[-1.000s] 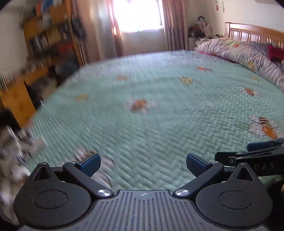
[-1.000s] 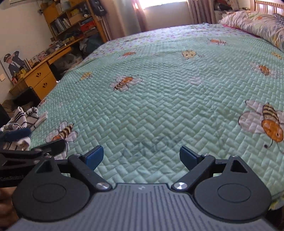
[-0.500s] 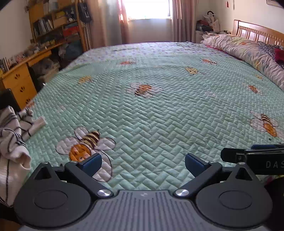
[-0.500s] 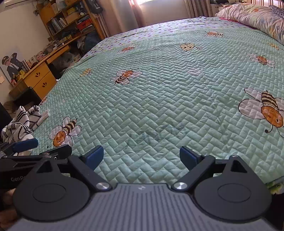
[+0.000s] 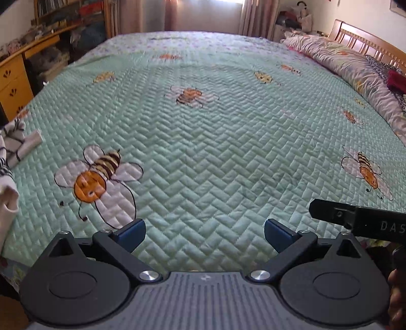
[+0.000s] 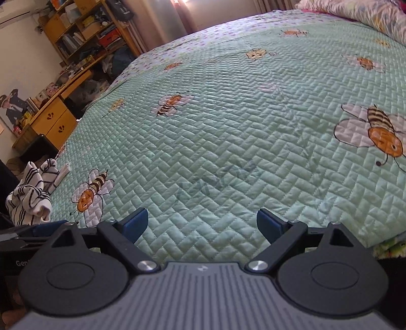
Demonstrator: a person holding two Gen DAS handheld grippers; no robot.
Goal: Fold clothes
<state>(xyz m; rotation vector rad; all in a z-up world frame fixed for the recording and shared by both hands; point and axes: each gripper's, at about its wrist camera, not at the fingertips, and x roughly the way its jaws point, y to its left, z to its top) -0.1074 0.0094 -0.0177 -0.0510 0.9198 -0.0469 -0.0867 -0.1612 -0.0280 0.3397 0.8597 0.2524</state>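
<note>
A crumpled white garment with black stripes (image 6: 30,193) lies at the left edge of the bed, and in the left wrist view the same striped garment (image 5: 11,152) is cut off by the frame. My left gripper (image 5: 205,234) is open over the near edge of the green quilt (image 5: 215,142), holding nothing. My right gripper (image 6: 202,223) is open too, empty, low over the quilt (image 6: 241,121). The garment lies well to the left of both. The right gripper's finger (image 5: 355,219) juts in from the right of the left wrist view.
A rolled flowered duvet (image 5: 350,63) and wooden headboard (image 5: 368,38) lie along the bed's right side. A yellow desk (image 6: 48,119) and bookshelves (image 6: 83,28) stand left of the bed. Curtains (image 5: 203,15) hang at the far end.
Both views have shifted: the left gripper swung right and steadied from a blurred view, so the striped garment slid toward the left frame edge. Both grippers stayed open.
</note>
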